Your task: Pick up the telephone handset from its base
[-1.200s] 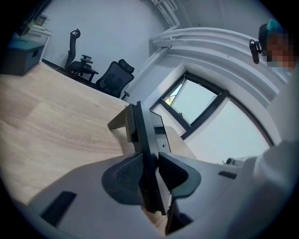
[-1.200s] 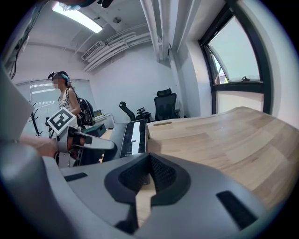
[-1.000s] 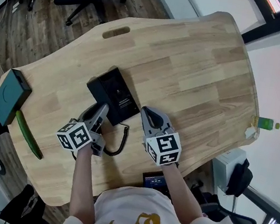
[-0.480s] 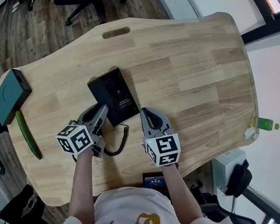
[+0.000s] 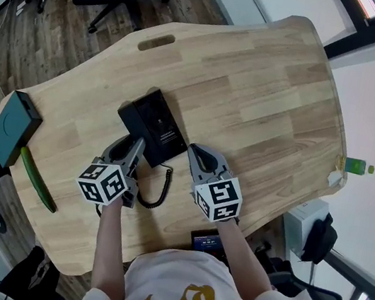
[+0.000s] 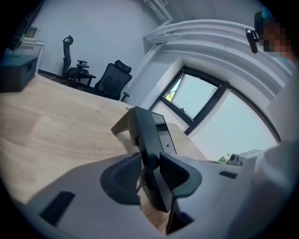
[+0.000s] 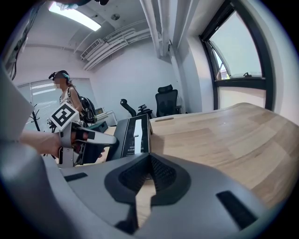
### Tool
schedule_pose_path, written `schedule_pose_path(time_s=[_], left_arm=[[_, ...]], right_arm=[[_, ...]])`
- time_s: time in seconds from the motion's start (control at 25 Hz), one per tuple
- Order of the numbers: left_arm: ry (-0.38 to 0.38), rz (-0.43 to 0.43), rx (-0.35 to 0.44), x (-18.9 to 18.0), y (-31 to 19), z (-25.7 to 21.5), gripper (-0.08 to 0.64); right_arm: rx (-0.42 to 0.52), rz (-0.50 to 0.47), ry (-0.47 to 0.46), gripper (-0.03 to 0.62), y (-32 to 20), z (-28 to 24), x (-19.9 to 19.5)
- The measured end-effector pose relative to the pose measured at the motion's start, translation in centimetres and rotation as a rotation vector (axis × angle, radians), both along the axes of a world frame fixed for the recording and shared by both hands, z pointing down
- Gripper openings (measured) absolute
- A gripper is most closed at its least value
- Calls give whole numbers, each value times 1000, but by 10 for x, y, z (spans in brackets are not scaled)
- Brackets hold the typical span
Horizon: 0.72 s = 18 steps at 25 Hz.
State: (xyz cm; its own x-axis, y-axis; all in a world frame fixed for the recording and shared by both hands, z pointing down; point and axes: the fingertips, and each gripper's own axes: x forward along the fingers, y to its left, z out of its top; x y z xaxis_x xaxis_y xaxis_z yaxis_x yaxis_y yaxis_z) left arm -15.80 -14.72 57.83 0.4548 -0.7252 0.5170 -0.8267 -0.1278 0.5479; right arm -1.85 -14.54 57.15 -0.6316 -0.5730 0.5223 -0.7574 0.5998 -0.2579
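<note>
The step in hand is the grasp. The left hand-held gripper [image 6: 149, 172] straddles the telephone handset [image 6: 147, 130] at the left edge of the base [image 5: 152, 124], near the front of the surface [image 5: 254, 100]. Its jaws are opening, though the pads look to touch the handset's sides. Next it likely needs a firmer squeeze, then a lift clear of the cradle – the coiled cord [image 5: 163, 192] will trail. The handset is slim, black and smooth. The right hand-held gripper [image 7: 149, 163] rests beside the base, jaws together on nothing.
</note>
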Motion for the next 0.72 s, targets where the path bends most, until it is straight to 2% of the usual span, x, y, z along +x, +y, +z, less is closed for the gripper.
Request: schedule_pose_path(time_s=[0.12, 0.24, 0.56, 0.72], left_arm=[[35, -8, -11, 1, -2, 1, 127], [72, -14, -32, 4, -7, 1, 170], [-34, 25, -23, 3, -4, -9, 121], [10, 0, -4, 5, -4, -9, 109]], right_arm=[[1, -7, 3, 5, 1, 0, -1], [-4, -9, 6, 5, 2, 1, -2], [-2, 1, 11, 5, -1, 1, 3], [-1, 11, 11, 5, -3, 1, 6]])
